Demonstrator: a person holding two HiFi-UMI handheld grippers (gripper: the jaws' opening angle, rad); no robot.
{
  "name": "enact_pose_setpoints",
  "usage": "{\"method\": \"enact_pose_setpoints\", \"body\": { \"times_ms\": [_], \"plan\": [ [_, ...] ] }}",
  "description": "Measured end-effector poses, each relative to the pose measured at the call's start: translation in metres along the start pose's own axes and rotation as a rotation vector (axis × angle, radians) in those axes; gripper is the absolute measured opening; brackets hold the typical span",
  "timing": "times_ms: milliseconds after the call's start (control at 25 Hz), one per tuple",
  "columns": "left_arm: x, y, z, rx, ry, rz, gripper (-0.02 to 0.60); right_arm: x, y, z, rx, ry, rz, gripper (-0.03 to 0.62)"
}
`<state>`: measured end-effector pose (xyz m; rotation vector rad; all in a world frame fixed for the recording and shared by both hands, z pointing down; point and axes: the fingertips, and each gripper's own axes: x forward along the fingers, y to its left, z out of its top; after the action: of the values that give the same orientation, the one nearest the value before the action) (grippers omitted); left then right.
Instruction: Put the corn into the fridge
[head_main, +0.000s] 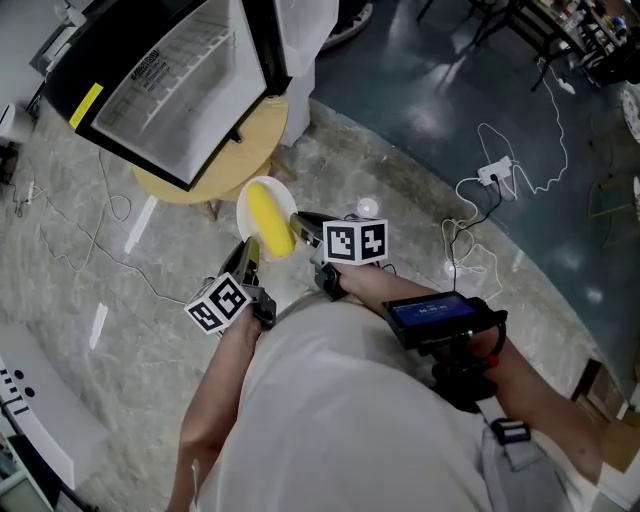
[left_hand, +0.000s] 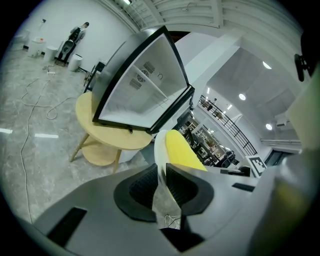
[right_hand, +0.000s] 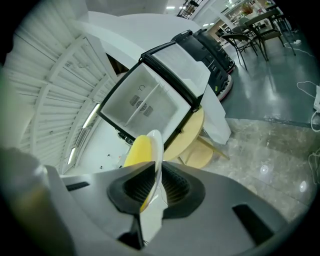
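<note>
A yellow corn cob (head_main: 270, 220) lies on a small white plate (head_main: 246, 200), held in the air in front of the person. My left gripper (head_main: 248, 256) is shut on the plate's near rim. My right gripper (head_main: 305, 223) is shut on its right rim. The left gripper view shows the plate edge (left_hand: 160, 150) pinched at my left gripper (left_hand: 162, 187), with the corn (left_hand: 182, 150) behind it. The right gripper view shows the plate (right_hand: 157, 150) clamped at my right gripper (right_hand: 156, 185), the corn (right_hand: 137, 150) to its left. The small black fridge (head_main: 170, 80) stands ahead with its door open.
The fridge (left_hand: 145, 95) (right_hand: 155, 95) rests on a round wooden table (head_main: 250, 140). A white draped object (head_main: 300, 40) stands behind it. Cables and a power strip (head_main: 495, 172) lie on the floor at right. Chairs (head_main: 530, 25) are at the far right.
</note>
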<state>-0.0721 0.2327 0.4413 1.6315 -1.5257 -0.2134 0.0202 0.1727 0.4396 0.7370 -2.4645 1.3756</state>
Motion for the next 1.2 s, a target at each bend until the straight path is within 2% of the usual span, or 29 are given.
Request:
{"method": "enact_pose_setpoints", "body": {
  "times_ms": [200,440,640,880,1040,1200],
  "plan": [
    [0.042,-0.001,0.026,-0.013,-0.005,0.045,0.046,0.023,-0.021,0.047,-0.02,0.034,0.012,0.04],
    [0.045,-0.003,0.028,-0.033,-0.032,0.054,0.046,0.026,-0.022,0.054,-0.019,0.051,0.032,0.04],
    [0.07,0.001,0.034,-0.069,-0.024,0.087,0.046,0.043,-0.038,0.072,0.012,0.085,0.057,0.04],
    [0.095,-0.002,0.047,-0.075,-0.031,0.113,0.046,0.056,-0.054,0.096,0.027,0.104,0.08,0.038],
    [0.105,0.001,0.064,-0.082,-0.066,0.14,0.046,0.073,-0.053,0.114,0.011,0.121,0.112,0.038],
    [0.118,-0.005,0.067,-0.104,-0.101,0.16,0.046,0.074,-0.059,0.127,-0.009,0.155,0.137,0.038]
  ]
}}
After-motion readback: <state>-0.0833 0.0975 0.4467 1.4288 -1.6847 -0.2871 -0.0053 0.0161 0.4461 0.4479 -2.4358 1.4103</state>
